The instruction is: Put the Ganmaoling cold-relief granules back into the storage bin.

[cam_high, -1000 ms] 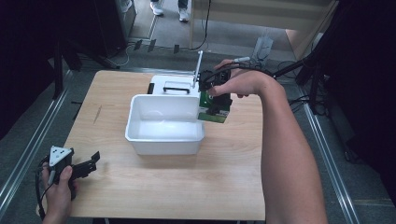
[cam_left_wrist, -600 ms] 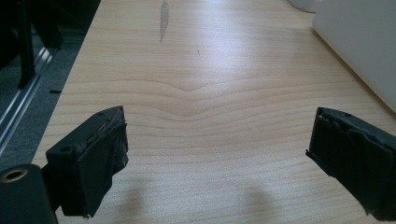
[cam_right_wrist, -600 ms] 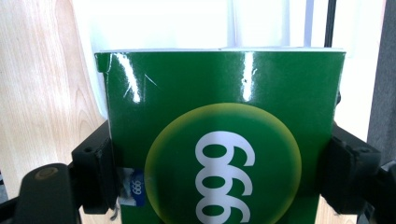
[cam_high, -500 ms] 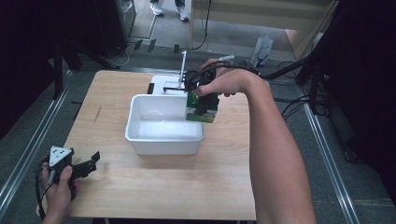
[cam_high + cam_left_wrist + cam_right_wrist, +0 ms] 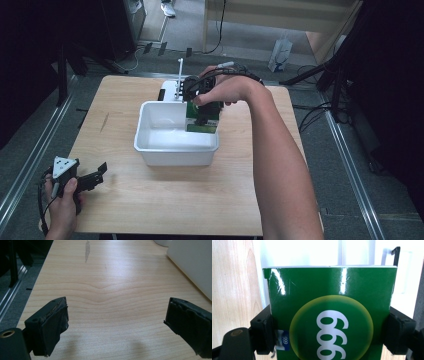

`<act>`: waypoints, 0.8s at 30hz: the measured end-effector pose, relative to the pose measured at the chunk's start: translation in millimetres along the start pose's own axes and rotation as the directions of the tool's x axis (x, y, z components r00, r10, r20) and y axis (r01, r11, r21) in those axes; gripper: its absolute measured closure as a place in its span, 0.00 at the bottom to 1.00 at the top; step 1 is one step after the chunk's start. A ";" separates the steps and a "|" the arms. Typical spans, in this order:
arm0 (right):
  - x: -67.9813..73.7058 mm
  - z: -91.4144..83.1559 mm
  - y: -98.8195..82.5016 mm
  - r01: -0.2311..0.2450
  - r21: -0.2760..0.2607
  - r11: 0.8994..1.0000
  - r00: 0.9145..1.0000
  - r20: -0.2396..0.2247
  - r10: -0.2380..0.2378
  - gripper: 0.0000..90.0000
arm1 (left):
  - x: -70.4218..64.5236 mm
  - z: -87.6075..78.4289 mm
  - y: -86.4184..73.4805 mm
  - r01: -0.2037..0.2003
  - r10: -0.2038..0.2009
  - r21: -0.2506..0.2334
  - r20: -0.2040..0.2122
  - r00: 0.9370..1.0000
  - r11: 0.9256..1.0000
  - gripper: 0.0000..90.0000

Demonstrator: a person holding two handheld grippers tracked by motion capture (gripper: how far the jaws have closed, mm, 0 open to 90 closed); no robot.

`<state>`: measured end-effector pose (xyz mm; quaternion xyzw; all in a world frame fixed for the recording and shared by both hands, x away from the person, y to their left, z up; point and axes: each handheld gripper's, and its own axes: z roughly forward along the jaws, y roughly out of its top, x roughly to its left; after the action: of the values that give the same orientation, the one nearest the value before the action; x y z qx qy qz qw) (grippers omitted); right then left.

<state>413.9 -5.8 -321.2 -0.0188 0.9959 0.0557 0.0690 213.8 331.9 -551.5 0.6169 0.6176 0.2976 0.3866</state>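
Over the right rear corner of the white tub, the right tool pinches a green carton (marked "999" in white) by its two sides, holding it upright. Near the wooden surface's front left corner, the left tool rests with jaws spread wide, nothing between them.

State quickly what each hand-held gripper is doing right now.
Left hand-held gripper: open, holding nothing.
Right hand-held gripper: closed on the green box.
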 end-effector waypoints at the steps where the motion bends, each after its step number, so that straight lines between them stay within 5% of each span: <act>1: 0.2 1.1 1.5 0.002 0.000 1.000 1.000 0.002 -0.002 0.18 | -0.1 -0.1 0.0 0.000 0.000 0.000 0.000 1.000 1.000 0.06; 24: -2.3 40.8 2.3 0.014 0.032 0.999 1.000 -0.014 -0.014 0.18 | -0.1 0.1 -0.3 0.002 -0.002 -0.007 0.001 1.000 1.000 0.06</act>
<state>421.6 1.2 -360.8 -0.0252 0.9970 0.0391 0.0627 213.7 331.7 -551.8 0.6149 0.6171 0.2991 0.3894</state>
